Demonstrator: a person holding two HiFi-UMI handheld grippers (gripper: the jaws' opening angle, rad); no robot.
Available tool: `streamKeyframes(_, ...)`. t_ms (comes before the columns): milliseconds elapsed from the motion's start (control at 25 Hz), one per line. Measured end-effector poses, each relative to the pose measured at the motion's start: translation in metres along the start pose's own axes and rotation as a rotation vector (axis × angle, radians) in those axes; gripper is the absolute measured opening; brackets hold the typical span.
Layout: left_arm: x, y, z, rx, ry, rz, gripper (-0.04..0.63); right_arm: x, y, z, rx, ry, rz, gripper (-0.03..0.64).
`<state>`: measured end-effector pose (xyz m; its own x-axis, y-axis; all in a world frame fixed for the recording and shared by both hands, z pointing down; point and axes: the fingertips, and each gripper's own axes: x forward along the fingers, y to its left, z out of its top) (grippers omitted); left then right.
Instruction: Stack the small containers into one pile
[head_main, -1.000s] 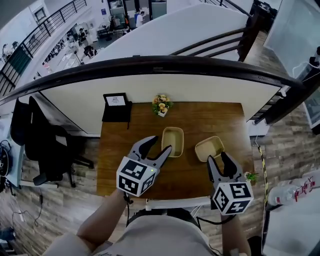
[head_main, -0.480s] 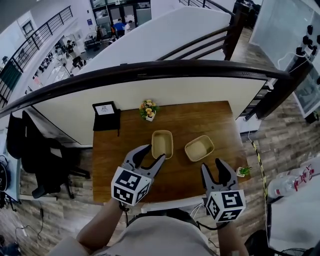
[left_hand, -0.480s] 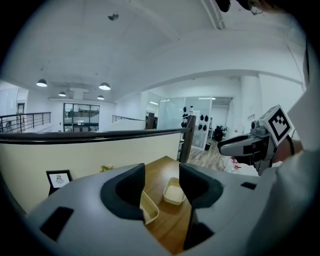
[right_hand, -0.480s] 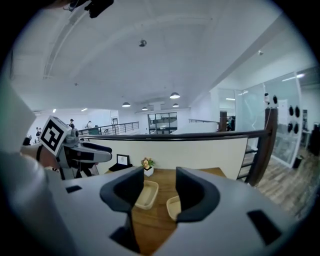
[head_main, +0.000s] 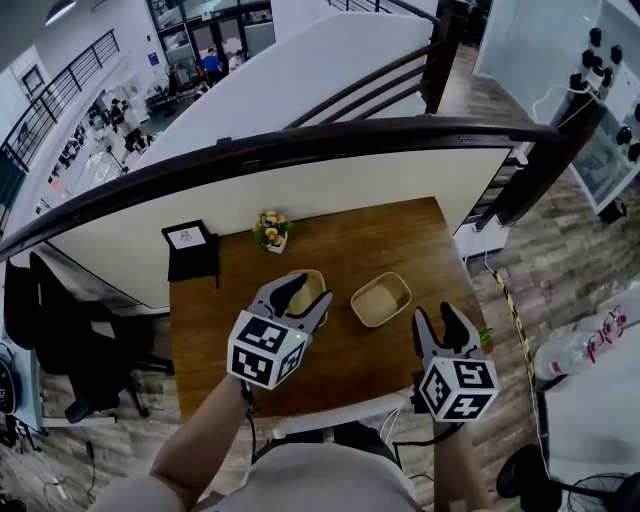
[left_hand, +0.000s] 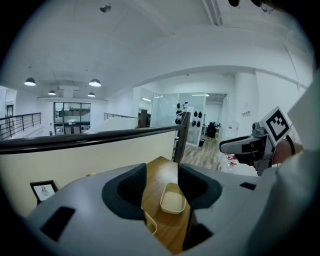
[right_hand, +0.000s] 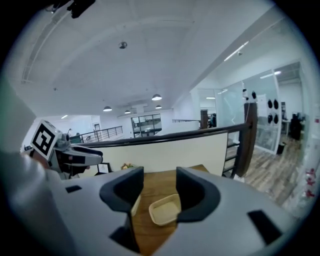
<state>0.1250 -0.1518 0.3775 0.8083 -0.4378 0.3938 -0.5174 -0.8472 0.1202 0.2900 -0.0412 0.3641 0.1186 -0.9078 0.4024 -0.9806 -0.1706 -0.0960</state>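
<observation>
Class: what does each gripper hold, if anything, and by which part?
Nothing. Left gripper and right gripper are open; the left fingers have just been closing on nothing.

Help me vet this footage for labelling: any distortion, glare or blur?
Head view: fisheye bows the railing; the table is evenly lit and sharp. Left gripper view: black round vignette, pale ceiling, right container sharp. Right gripper view: same vignette, ceiling lamps glare slightly, no blur.

Your left gripper (head_main: 312, 291) has moved inward from the front edge of the brown wooden table (head_main: 390, 235). In the head view its tips now overlap the pale beige rectangular container (head_main: 316, 280) left of table centre. Its jaws have just been closing, with nothing between them. Your right gripper (head_main: 436, 315) has drifted toward the table's right front corner.
</observation>
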Motion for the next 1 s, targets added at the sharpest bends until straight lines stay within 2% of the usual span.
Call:
streamKeyframes(160, 0.046, -0.004, -0.001, 0.001, 0.045, -0.039, 0.199, 0.024, -0.031, -0.014, 0.128, 0.026, -0.041, 0.210)
streamKeyframes(360, 0.102, -0.006, -0.019, 0.019, 0.128, -0.060, 0.202, 0.056, -0.065, -0.052, 0.265, 0.097, -0.098, 0.210)
streamKeyframes(520, 0.143, -0.006, -0.051, 0.032, 0.210, -0.063, 0.202, 0.081, -0.083, -0.091, 0.329, 0.172, -0.121, 0.210)
streamKeyframes(840, 0.205, -0.014, -0.124, -0.043, 0.388, -0.122, 0.215, 0.130, -0.095, -0.174, 0.431, 0.336, -0.121, 0.209)
streamKeyframes(1000, 0.226, -0.012, -0.161, -0.063, 0.468, -0.114, 0.215, 0.148, -0.091, -0.208, 0.462, 0.404, -0.110, 0.206)
